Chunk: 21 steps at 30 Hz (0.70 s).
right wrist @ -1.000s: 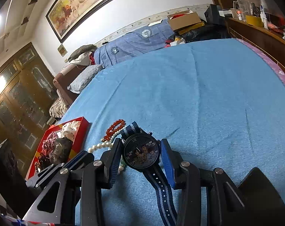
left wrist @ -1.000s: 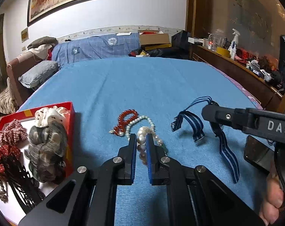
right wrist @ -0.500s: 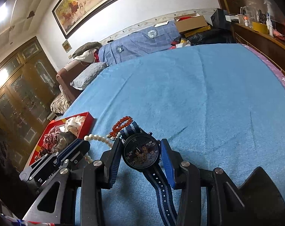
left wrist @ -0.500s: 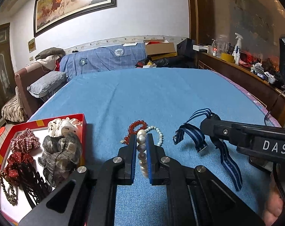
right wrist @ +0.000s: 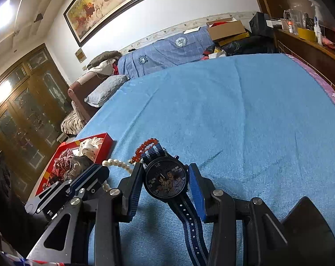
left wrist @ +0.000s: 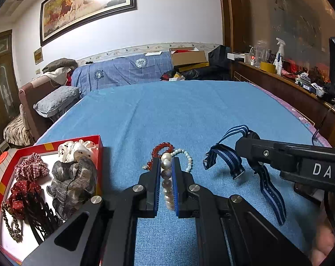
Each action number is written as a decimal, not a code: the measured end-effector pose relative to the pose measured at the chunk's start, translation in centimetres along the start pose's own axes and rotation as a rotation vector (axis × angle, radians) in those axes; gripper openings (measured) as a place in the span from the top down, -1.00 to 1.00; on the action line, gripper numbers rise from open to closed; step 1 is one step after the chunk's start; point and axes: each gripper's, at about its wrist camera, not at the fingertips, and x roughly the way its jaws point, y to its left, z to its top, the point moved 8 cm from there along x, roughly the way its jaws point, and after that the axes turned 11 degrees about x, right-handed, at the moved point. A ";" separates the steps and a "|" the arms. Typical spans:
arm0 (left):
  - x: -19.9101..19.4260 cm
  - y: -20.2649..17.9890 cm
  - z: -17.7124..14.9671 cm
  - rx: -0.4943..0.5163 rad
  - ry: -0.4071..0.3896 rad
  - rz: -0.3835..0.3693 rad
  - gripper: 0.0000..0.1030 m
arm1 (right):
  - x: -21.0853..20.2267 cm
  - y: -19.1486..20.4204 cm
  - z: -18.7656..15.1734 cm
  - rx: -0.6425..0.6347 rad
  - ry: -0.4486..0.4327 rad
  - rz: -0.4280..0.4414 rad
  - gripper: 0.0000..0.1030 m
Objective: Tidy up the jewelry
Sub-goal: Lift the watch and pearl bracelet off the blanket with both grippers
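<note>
Red cardboard forms the shallow box (left wrist: pixel 99 143) at the near left of the blue bedspread (left wrist: pixel 189 110), and its white floor holds a grey gauze scrunchie (left wrist: pixel 73 180), a white spotted scrunchie (left wrist: pixel 78 149), a red checked scrunchie (left wrist: pixel 31 168), a dark red dotted one (left wrist: pixel 21 196), some black lace and a brass-coloured chain (left wrist: pixel 10 223). Just right of the box, the left gripper (left wrist: pixel 166 166) points forward and downward over the bedspread, its blue-lined fingers (left wrist: pixel 155 184) drawn together and clamped on a string of large pearls (left wrist: pixel 167 184), which runs lengthwise between the pads. Just beyond the fingertips lie a red bead bracelet (left wrist: pixel 161 149) and a strand of small pale beads (left wrist: pixel 186 156), the two touching each other on the cloth. To the right, the right gripper (right wrist: pixel 166 178) is angled downward too, its jaws part way apart and pressed against both sides of a round black watch (right wrist: pixel 166 179) with a cartoon dial; the blue striped strap (right wrist: pixel 191 223) trails back under the gripper, and in the left wrist view its other end (left wrist: pixel 222 155) arches over the bedspread. A bit of a hand (left wrist: pixel 322 239) shows at the lower right edge. Farther off, a grey pillow (left wrist: pixel 56 102) and a blue checked quilt (left wrist: pixel 123 71) sit past the bedspread, with a cardboard box (left wrist: pixel 187 57) beside the quilt and a framed horse painting (left wrist: pixel 87 8) on the white wall.
</note>
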 end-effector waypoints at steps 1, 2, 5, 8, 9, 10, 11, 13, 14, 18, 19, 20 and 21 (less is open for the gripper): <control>0.0 0.0 0.0 0.000 -0.002 0.001 0.83 | 0.0 0.0 0.0 0.000 -0.001 0.000 0.13; -0.1 0.0 0.0 0.002 -0.004 0.005 0.83 | 0.0 0.0 0.0 0.000 -0.002 0.000 0.13; -0.1 -0.2 0.0 0.006 -0.006 0.010 0.83 | -0.1 0.1 0.0 0.001 -0.006 0.006 0.13; -0.2 -0.2 0.0 0.002 -0.006 0.010 0.83 | -0.3 0.2 0.1 0.001 -0.011 0.008 0.13; -0.2 -0.2 0.0 0.007 -0.007 0.014 0.83 | -0.3 0.2 0.1 0.002 -0.012 0.009 0.13; -0.2 -0.2 0.0 0.005 -0.007 0.014 0.83 | -0.4 0.2 0.2 0.002 -0.015 0.007 0.13; -0.2 -0.2 0.0 0.002 -0.006 0.014 0.83 | -0.5 0.1 0.2 0.003 -0.016 0.007 0.13; -0.2 -0.3 0.0 -0.003 -0.006 0.014 0.83 | -0.5 0.1 0.3 0.006 -0.020 0.008 0.13; -0.2 -0.2 0.1 -0.003 -0.005 0.014 0.83 | -0.6 0.1 0.4 0.007 -0.023 0.008 0.13; -0.9 -0.2 0.4 -0.013 -0.015 0.000 0.82 | -1.2 0.1 0.4 0.003 -0.049 0.002 0.13; -1.1 -0.1 0.5 -0.015 -0.022 -0.001 0.82 | -1.2 0.1 0.5 0.002 -0.055 -0.004 0.13; -1.4 -0.1 0.7 -0.018 -0.030 -0.004 0.82 | -1.2 0.1 0.5 0.003 -0.058 -0.007 0.13; -1.8 -0.2 0.8 -0.018 -0.036 -0.006 0.82 | -1.3 -0.2 0.5 0.012 -0.059 -0.014 0.14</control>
